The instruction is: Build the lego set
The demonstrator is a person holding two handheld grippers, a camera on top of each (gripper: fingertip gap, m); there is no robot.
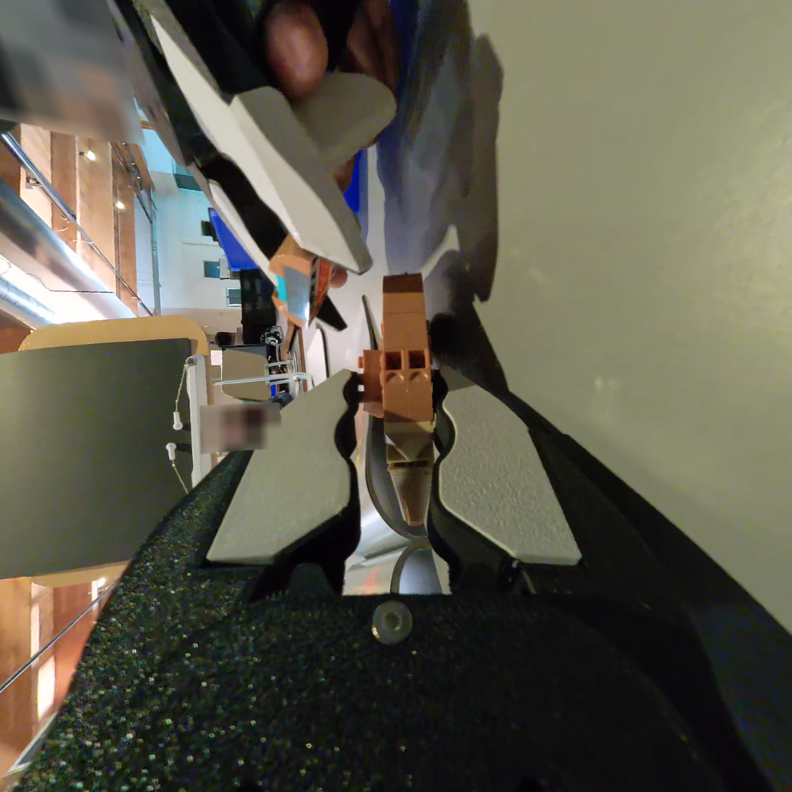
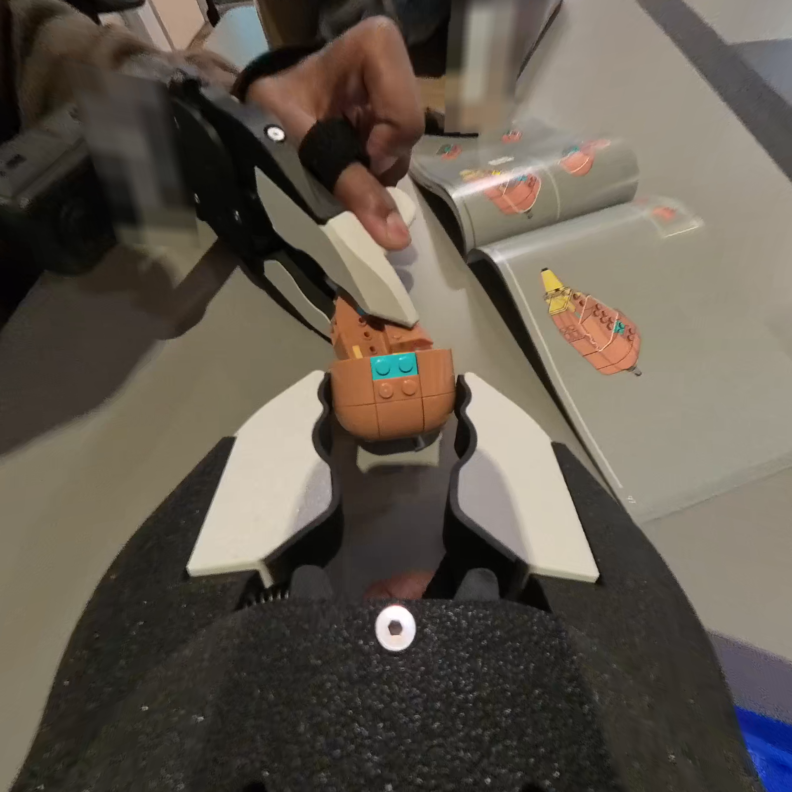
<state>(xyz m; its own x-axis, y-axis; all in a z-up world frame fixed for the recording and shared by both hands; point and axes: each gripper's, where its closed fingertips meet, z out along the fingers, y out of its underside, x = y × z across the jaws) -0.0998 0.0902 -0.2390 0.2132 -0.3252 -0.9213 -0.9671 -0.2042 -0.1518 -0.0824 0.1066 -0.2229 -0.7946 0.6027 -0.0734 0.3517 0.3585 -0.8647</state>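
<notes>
Clamped between the fingers of the right gripper (image 2: 392, 400) is the rounded end of an orange-brown lego hull (image 2: 392, 403), carried above the grey table (image 2: 107, 450). The same hull is also met by the left gripper (image 2: 373, 330), which reaches in from the far side of it; how firmly that one bears on the hull cannot be told from the right wrist view. In the left wrist view, a narrow brown-and-tan lego section (image 1: 405, 385) sits between the left gripper's (image 1: 396, 390) fingers, the right-hand finger touching it, a slight gap seeming to remain on the other side.

The model is judged to be light and stiff, yet liable to split along brick seams if squeezed or twisted; its smooth curved shell looks slippery, so the flatter studded faces are thought the safer hold.

Only the right wrist view shows the open instruction booklet (image 2: 600, 343) lying beyond the hull, and a teal plate (image 2: 394, 367) on top of the hull. Only the left wrist view shows the hull's slim profile and the room behind.
</notes>
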